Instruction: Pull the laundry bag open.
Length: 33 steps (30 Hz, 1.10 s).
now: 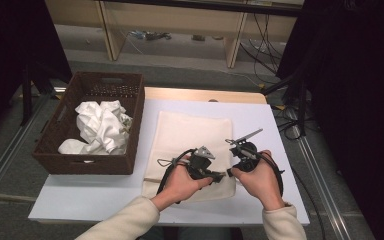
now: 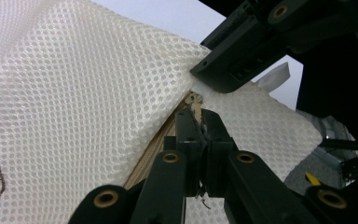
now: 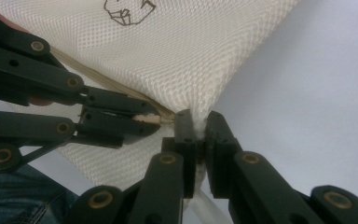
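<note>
grey carpet floor, wooden shelf frame behind, dark curtains.

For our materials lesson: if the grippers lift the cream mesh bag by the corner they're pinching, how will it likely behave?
The mesh bag is thin netting lying flat, so it would probably droop limply rather than hold shape. It looks empty, so likely light. The left gripper pinches its zipper pull, the right gripper its corner; the open weave should give some grip, though the zipper might slide open.
</note>
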Each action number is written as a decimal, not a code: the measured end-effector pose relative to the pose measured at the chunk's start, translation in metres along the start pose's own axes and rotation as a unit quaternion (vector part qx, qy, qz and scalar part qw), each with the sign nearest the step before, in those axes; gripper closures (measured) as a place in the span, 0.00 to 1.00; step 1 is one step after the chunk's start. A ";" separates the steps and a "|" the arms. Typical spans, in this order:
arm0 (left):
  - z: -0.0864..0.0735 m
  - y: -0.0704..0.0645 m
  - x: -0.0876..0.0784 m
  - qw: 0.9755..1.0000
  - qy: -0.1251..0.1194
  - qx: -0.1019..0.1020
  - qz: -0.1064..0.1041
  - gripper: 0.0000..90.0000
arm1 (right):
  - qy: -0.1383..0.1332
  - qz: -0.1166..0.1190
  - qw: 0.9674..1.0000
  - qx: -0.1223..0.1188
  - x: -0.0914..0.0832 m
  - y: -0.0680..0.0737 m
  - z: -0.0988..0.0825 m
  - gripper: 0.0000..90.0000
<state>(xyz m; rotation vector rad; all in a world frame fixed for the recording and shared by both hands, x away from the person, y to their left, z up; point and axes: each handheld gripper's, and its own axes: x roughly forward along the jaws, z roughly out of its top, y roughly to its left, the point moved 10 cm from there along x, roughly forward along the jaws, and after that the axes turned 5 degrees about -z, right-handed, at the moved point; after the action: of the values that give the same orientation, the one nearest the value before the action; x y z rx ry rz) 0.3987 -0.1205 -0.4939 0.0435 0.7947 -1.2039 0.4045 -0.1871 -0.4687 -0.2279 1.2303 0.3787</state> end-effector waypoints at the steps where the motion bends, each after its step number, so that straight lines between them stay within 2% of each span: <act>1: 0.000 0.000 0.000 1.000 0.000 0.000 0.000 0.97 | 0.000 0.000 1.000 0.000 0.000 0.000 0.000 0.95; 2: 0.000 0.000 -0.001 1.000 0.003 0.002 0.005 0.97 | -0.002 0.009 1.000 0.008 0.001 0.004 0.001 0.95; 3: 0.000 0.000 -0.001 1.000 0.006 0.011 0.010 0.97 | -0.002 -0.019 1.000 -0.012 0.003 -0.006 0.001 0.95; 4: 0.000 0.000 -0.001 1.000 0.010 0.011 0.012 0.97 | 0.003 -0.023 1.000 -0.008 0.002 -0.005 0.000 0.96; 5: -0.001 0.001 -0.001 1.000 0.011 0.012 0.018 0.97 | 0.007 -0.003 1.000 0.001 0.001 0.003 -0.001 0.96; 6: -0.003 0.001 0.000 1.000 0.014 0.011 0.017 0.97 | 0.010 -0.009 1.000 0.012 0.000 0.005 -0.001 0.96; 8: -0.004 0.000 0.001 1.000 0.016 0.008 0.015 0.97 | 0.011 -0.008 1.000 0.010 0.001 0.006 -0.002 0.96; 10: -0.005 0.001 0.002 1.000 0.019 0.011 0.022 0.97 | 0.012 -0.010 1.000 0.008 0.002 0.006 -0.002 0.96; 11: -0.008 0.004 0.002 0.999 0.034 0.013 0.036 0.97 | 0.011 -0.009 1.000 0.004 0.003 0.005 -0.003 0.96; 12: -0.015 0.014 -0.003 0.995 0.068 0.051 0.060 0.97 | 0.011 -0.035 0.999 0.009 0.003 0.000 -0.003 0.96; 13: -0.015 0.011 -0.001 0.999 0.041 0.006 0.035 0.97 | 0.007 -0.030 0.999 0.014 0.001 -0.002 -0.002 0.96; 14: -0.012 0.006 -0.002 0.999 0.012 -0.041 0.001 0.97 | 0.007 -0.030 0.999 0.014 0.001 -0.002 -0.002 0.96; 15: -0.011 0.008 -0.007 1.000 0.013 -0.013 0.011 0.97 | 0.007 -0.030 0.999 0.010 0.000 -0.006 -0.002 0.96; 16: -0.008 0.009 -0.009 1.000 0.006 0.002 0.022 0.97 | 0.004 -0.017 1.000 0.013 0.000 -0.007 -0.002 0.96; 17: -0.008 0.009 -0.009 1.000 0.009 -0.003 0.021 0.97 | 0.002 -0.006 0.999 0.034 -0.002 -0.005 -0.002 0.96; 18: -0.011 0.010 -0.008 0.999 0.020 0.005 0.034 0.96 | 0.006 -0.010 1.000 0.023 0.000 -0.003 -0.002 0.96; 19: -0.011 0.010 -0.008 0.999 0.020 0.005 0.034 0.96 | 0.006 -0.010 1.000 0.023 0.000 -0.003 -0.002 0.96; 20: -0.012 0.010 -0.009 0.999 0.020 0.005 0.031 0.96 | 0.003 -0.014 1.000 0.012 0.000 -0.002 -0.002 0.96; 23: -0.013 0.009 -0.011 1.000 0.016 0.006 0.026 0.96 | 0.004 -0.012 1.000 0.016 0.000 0.000 -0.002 0.96; 25: -0.015 0.010 -0.013 0.999 0.020 0.012 0.037 0.96 | 0.010 -0.011 1.000 0.022 0.000 0.001 -0.004 0.95; 26: -0.016 0.010 -0.013 0.999 0.022 0.013 0.038 0.96 | 0.010 -0.010 1.000 -0.001 0.002 0.000 -0.005 0.95; 33: -0.017 0.008 -0.015 0.999 0.026 0.021 0.038 0.96 | 0.007 -0.010 1.000 0.002 0.002 0.002 -0.004 0.95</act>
<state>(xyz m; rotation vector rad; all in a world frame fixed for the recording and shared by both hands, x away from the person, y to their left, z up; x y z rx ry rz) 0.3952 -0.0977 -0.5005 0.1394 0.8061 -1.1506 0.4011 -0.1867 -0.4720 -0.2403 1.2418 0.3571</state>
